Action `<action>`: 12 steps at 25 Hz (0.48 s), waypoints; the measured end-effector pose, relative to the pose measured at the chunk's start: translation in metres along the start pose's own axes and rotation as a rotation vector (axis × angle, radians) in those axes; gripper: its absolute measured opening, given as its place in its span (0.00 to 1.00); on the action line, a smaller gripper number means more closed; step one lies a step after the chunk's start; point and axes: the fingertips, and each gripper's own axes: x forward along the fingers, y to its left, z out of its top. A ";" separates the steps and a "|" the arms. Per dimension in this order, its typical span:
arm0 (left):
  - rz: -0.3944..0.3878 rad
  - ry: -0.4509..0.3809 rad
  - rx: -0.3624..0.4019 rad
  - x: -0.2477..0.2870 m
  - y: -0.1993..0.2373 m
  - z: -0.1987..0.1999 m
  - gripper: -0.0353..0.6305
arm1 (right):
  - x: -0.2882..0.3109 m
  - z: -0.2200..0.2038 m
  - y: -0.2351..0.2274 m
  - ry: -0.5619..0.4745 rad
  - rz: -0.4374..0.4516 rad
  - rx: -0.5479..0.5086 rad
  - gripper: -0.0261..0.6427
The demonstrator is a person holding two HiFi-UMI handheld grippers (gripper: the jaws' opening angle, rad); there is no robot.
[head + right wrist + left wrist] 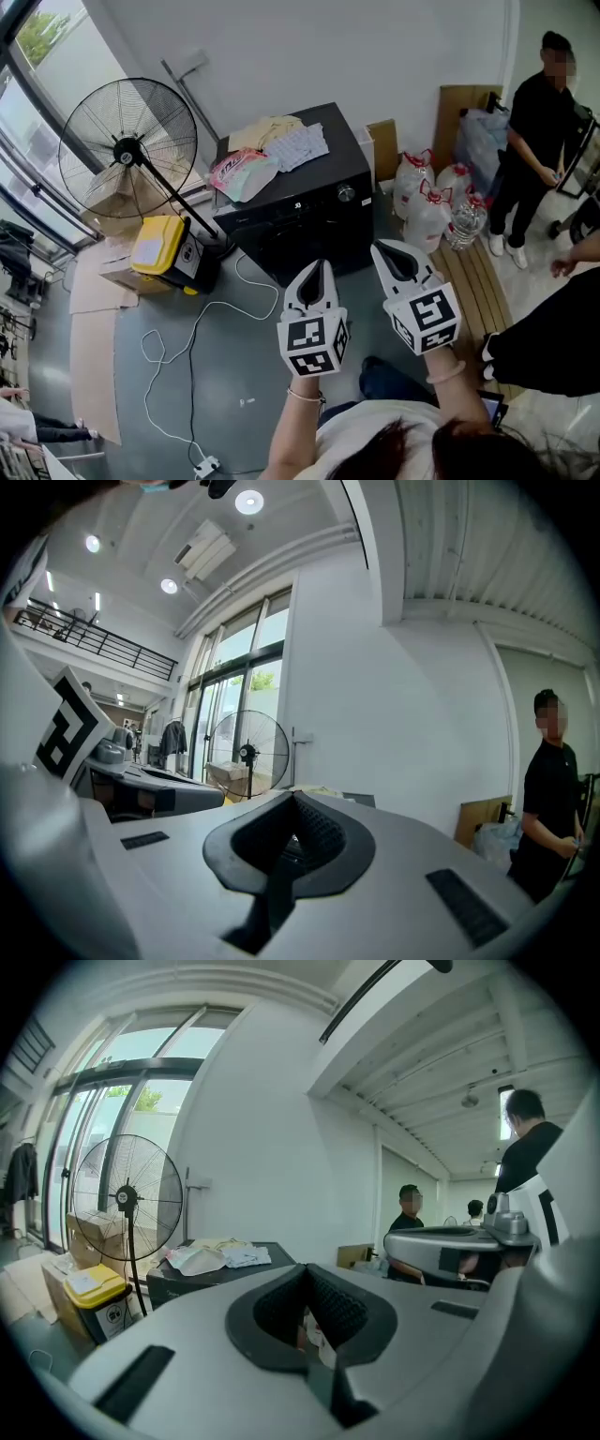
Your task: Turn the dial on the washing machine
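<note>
The left claw (318, 274) is pressed together with nothing in it. The right claw (397, 254) is pressed together too, and it holds nothing. Both are up in the air, side by side, pointing at the black washing machine (298, 211). They are near it but do not touch it. The round silver dial (346, 193) sits on the front of the machine, up near the right corner. Clothes and cloths (269, 146) lie on top of the machine. A big fan (127, 145) stands to the left, with a yellow box (159, 246) by its foot. A white cable (192, 330) curls on the floor. Big water bottles (427, 204) stand to the right, and a person in black (534, 141) stands past them.
</note>
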 end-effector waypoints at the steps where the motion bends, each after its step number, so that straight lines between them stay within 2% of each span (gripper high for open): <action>1: -0.001 -0.005 0.003 -0.005 0.000 0.002 0.08 | -0.003 0.003 0.004 -0.006 0.001 -0.004 0.08; 12: -0.035 -0.018 0.033 -0.049 -0.015 0.003 0.08 | -0.040 0.014 0.032 -0.041 -0.013 -0.007 0.08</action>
